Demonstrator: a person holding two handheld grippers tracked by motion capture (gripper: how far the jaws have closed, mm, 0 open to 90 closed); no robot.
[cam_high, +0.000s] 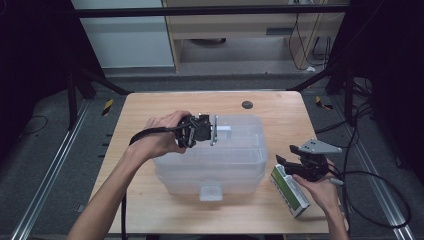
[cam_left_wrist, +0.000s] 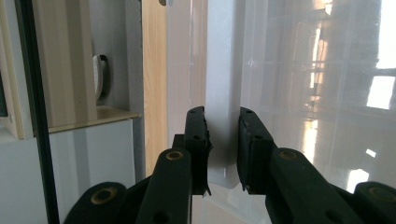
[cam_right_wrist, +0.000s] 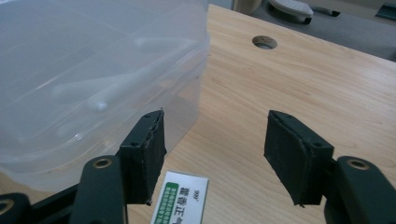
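**Two grippers, one clamped on the tub latch, one open above the carton**

Two jaws of my left gripper (cam_left_wrist: 222, 149) press on the pale latch tab (cam_left_wrist: 223, 140) at the far edge of the clear plastic tub (cam_high: 235, 165); the tab sits squarely between the pads and both touch it. In the high view my left hand (cam_high: 160, 137) reaches in from the near left side of the tub and holds that gripper (cam_high: 200, 130) level at its far rim.

My right gripper (cam_right_wrist: 212, 161) stands open with bare wood between its pads. The green and white carton (cam_right_wrist: 180, 200) lies on the table (cam_high: 150, 200) just below and inside the left pad, not touched by either one. In the high view the carton (cam_high: 290, 190) lies just off the tub's right near corner, with my right hand (cam_high: 322, 192) beside it.

The tub wall rises close on the left of my right gripper. A second latch (cam_high: 210, 191) hangs at the tub's near side. A round hole (cam_high: 247, 104) marks the far part of the table, well apart from both grippers.
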